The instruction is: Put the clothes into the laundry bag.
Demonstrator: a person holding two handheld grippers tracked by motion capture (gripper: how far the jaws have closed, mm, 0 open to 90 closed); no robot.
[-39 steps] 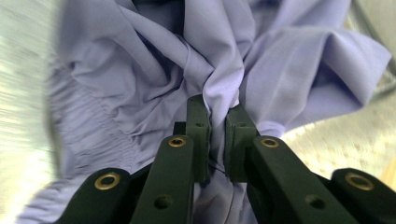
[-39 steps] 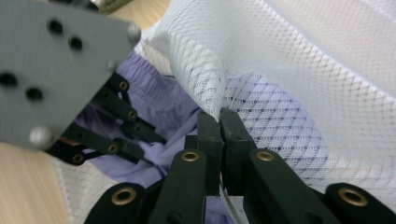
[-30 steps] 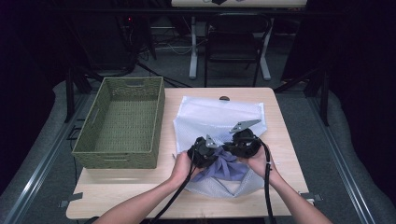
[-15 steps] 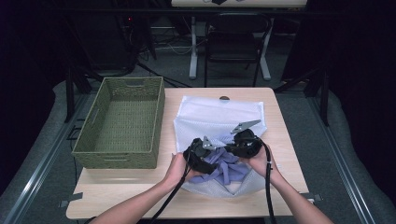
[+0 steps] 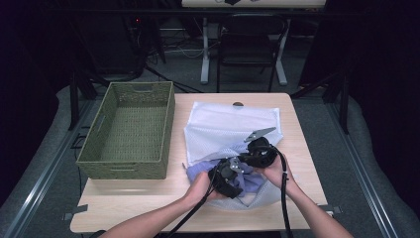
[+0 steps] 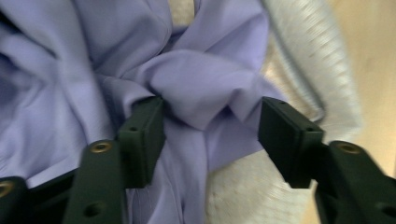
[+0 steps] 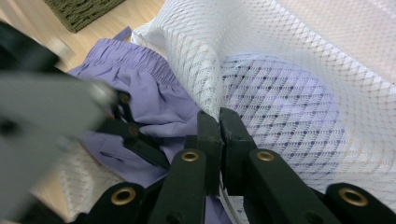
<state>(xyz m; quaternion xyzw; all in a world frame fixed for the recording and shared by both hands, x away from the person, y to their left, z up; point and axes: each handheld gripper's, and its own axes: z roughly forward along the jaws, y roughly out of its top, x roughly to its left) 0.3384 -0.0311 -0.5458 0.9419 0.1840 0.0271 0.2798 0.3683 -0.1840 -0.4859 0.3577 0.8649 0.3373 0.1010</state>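
We see 2 hand-held grippers working close together at the lower middle of the high view, over a white mesh laundry bag [image 5: 233, 124] that lies on the wooden tabletop [image 5: 148, 198].

The right hand-held gripper [image 7: 219, 119] has its jaws pressed together, pinching the edge of the mesh laundry bag at the centre of the right gripper view. The mesh rises from the pinch toward the upper middle of that frame, so the mouth of the bag stands lifted. In the high view this gripper [image 5: 247, 161] sits right of centre, held by the person's right hand [image 5: 275, 171].

The left hand-held gripper [image 6: 210, 126] has its jaws spread, and they have just been closing in a little. Between them, at the centre of the left gripper view, sits a bunched fold of a lavender garment [image 6: 201, 88]; the left pad [image 6: 144, 130] touches the cloth, while the right pad [image 6: 285, 135] stands clear of the fold. In the high view the gripper [image 5: 233, 182] lies just left of the other one, held by the left hand [image 5: 200, 187].

The lavender garment [image 5: 250, 183] lies partly inside the mouth of the bag at the lower middle of the high view; in the right gripper view its elastic waistband [image 7: 126, 58] shows at the upper left, and more of the cloth shows through the mesh at the right.

An olive woven basket [image 5: 130, 130] stands on the tabletop at the left of the high view, just beside the bag.
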